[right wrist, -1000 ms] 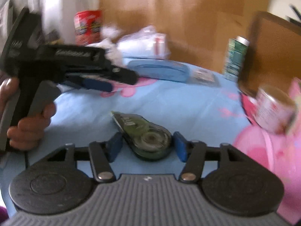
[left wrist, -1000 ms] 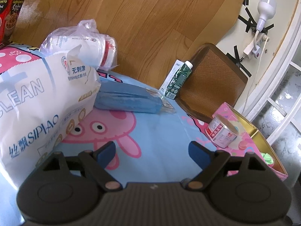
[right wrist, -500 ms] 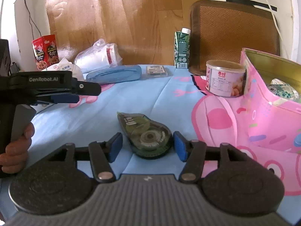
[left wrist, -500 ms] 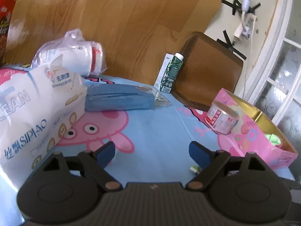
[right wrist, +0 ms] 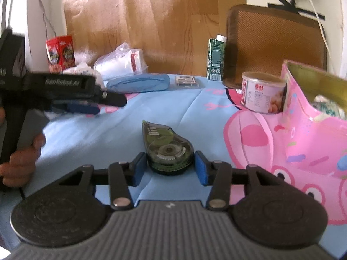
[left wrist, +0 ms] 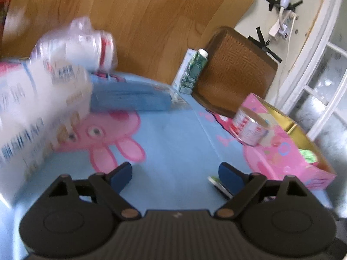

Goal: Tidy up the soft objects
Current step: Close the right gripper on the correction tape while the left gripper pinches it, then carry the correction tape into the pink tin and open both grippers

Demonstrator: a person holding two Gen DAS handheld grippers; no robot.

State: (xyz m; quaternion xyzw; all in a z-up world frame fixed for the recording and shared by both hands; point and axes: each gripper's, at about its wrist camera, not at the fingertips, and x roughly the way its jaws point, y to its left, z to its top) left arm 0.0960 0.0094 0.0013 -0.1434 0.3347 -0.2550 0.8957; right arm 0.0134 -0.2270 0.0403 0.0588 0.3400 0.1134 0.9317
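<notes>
Each gripper [right wrist: 169, 169] is built of black plastic with a ribbed grey base, round side discs, brass-coloured screws and blue fingertip pads [right wrist: 138, 169]. White lettering is printed on the left gripper [right wrist: 86, 106].

The right claw [right wrist: 170, 168] is closing on the green correction-tape dispenser [right wrist: 168, 149] — its blue pads now sit narrower, just beside the round body than half a second ago. The left claw's [left wrist: 175, 174] view has gone blurred — the white tissue pack [left wrist: 41, 117] smears.
</notes>
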